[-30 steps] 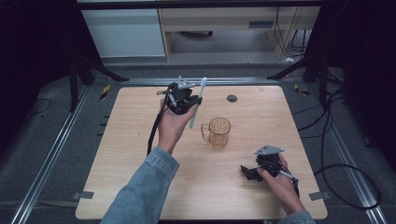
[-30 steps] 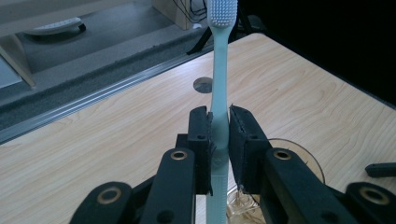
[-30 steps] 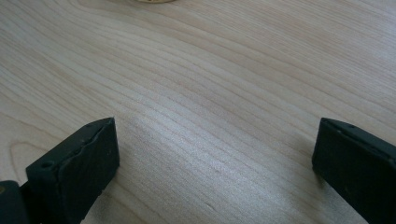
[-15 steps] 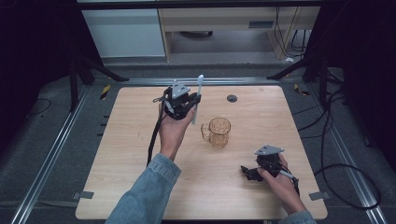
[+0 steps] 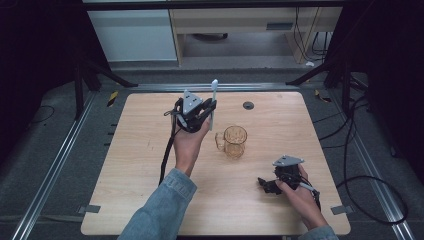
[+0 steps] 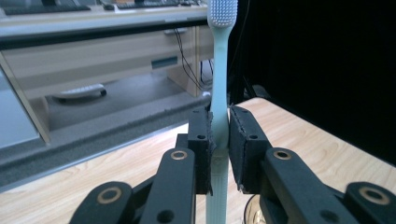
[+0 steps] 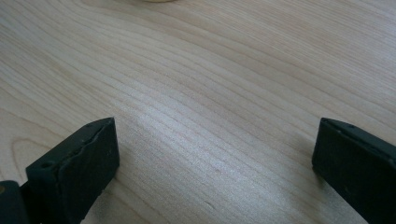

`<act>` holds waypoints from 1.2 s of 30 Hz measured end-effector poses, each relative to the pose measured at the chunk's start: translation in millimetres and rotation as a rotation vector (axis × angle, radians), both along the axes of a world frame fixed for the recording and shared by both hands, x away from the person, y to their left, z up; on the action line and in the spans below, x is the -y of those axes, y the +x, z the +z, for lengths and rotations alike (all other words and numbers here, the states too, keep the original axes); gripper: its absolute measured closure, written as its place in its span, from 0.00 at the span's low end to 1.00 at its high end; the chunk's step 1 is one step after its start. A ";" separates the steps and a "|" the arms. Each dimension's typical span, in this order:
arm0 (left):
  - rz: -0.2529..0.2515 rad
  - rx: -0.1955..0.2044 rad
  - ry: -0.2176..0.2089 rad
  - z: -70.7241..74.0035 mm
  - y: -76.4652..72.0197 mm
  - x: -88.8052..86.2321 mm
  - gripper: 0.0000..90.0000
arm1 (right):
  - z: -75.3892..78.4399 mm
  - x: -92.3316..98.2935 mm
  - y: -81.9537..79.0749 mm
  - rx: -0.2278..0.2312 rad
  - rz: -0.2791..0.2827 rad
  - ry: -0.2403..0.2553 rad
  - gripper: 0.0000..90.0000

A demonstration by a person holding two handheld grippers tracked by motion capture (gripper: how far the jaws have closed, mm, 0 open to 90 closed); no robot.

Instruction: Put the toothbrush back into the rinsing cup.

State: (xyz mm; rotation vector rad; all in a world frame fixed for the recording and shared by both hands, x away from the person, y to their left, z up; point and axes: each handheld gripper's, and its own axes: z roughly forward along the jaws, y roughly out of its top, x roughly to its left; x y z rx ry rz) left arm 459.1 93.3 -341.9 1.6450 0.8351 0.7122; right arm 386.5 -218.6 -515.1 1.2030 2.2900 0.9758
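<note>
A pale green toothbrush (image 5: 213, 102) stands nearly upright, bristle head up, with my left gripper (image 5: 206, 111) shut on its handle. The left gripper view has both black pads (image 6: 201, 149) pressed against the toothbrush (image 6: 218, 70). This gripper is raised over the table, just left of and behind a clear amber glass mug (image 5: 234, 141). My right gripper (image 5: 266, 184) rests low on the wooden table (image 5: 130, 150) at the front right, its jaws wide apart. Between the right gripper's pads (image 7: 74, 163) lies bare wood.
A small dark round grommet (image 5: 248, 105) sits in the table near its far edge. Metal rails run along both sides of the table. Beyond the far edge are a cabinet and a low shelf, with cables on the floor at right.
The left hand has tilted the toothbrush from leaning right to almost upright and shifted slightly nearer. The right hand and the mug have stayed put.
</note>
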 end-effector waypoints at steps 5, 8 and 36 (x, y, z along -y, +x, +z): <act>0.000 0.044 -0.020 -3.9 -3.8 -0.6 0.88 | 0.0 -0.1 -0.1 0.000 0.002 0.000 0.01; 0.000 0.062 -0.034 -5.3 -5.8 -1.0 0.88 | -0.1 0.0 0.1 0.001 0.005 0.000 0.01; -0.024 0.113 -0.103 -38.2 -13.4 -1.2 0.87 | 0.1 -0.7 -0.5 0.002 0.021 -0.002 0.01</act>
